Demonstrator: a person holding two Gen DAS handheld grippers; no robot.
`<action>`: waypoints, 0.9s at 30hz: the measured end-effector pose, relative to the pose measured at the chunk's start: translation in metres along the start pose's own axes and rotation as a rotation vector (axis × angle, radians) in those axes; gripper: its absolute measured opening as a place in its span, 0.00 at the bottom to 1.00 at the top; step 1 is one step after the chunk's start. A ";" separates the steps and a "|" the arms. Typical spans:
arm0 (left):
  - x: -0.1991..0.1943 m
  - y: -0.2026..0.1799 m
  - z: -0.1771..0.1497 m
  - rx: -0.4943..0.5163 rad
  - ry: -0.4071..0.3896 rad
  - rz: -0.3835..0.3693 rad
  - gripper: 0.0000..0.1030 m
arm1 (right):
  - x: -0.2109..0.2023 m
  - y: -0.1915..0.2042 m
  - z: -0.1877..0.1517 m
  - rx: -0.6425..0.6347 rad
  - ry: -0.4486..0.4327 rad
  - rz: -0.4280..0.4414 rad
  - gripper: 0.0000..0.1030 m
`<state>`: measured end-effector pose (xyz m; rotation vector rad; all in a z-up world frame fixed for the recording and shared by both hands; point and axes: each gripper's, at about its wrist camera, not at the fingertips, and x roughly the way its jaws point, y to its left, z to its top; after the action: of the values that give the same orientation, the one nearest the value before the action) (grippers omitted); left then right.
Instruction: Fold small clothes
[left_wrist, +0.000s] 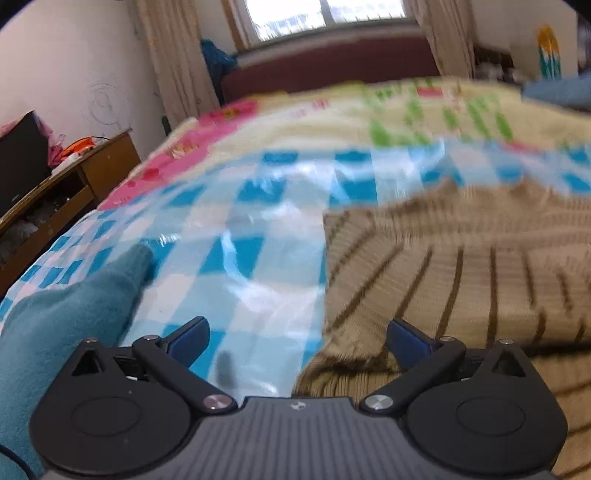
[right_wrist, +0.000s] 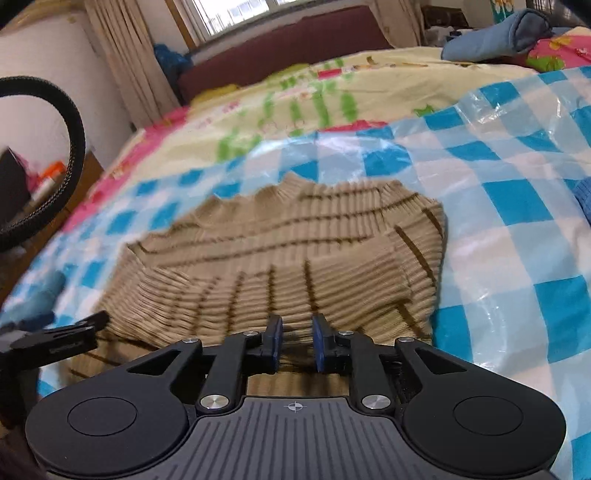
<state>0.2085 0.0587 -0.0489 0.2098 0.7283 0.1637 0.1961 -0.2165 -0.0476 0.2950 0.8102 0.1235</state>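
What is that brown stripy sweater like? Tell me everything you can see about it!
The sweater is a tan ribbed knit with thin dark brown stripes. It looks soft and thick. It lies partly folded and rumpled on the blue-and-white checked plastic sheet covering the bed, with one layer doubled over another. The right gripper has its jaws nearly closed above the near edge, though a pinch cannot be confirmed. The left gripper is wide open at the sweater's left edge.

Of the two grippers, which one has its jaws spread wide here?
The left gripper: its blue pads stand far apart over the checkered plastic sheet and the beige sweater edge. The right gripper is nearly closed, with sweater fabric between its pads.
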 end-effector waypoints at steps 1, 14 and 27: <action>0.002 0.000 -0.002 0.001 0.011 -0.004 1.00 | 0.004 -0.001 0.000 0.007 0.024 -0.003 0.21; -0.088 0.063 -0.052 -0.046 0.095 -0.150 1.00 | -0.099 -0.007 -0.041 -0.052 0.138 0.080 0.25; -0.170 0.089 -0.117 0.010 0.222 -0.231 1.00 | -0.174 -0.011 -0.125 0.056 0.405 0.098 0.29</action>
<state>-0.0019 0.1227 -0.0033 0.1167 0.9678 -0.0376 -0.0140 -0.2392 -0.0116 0.3689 1.2029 0.2578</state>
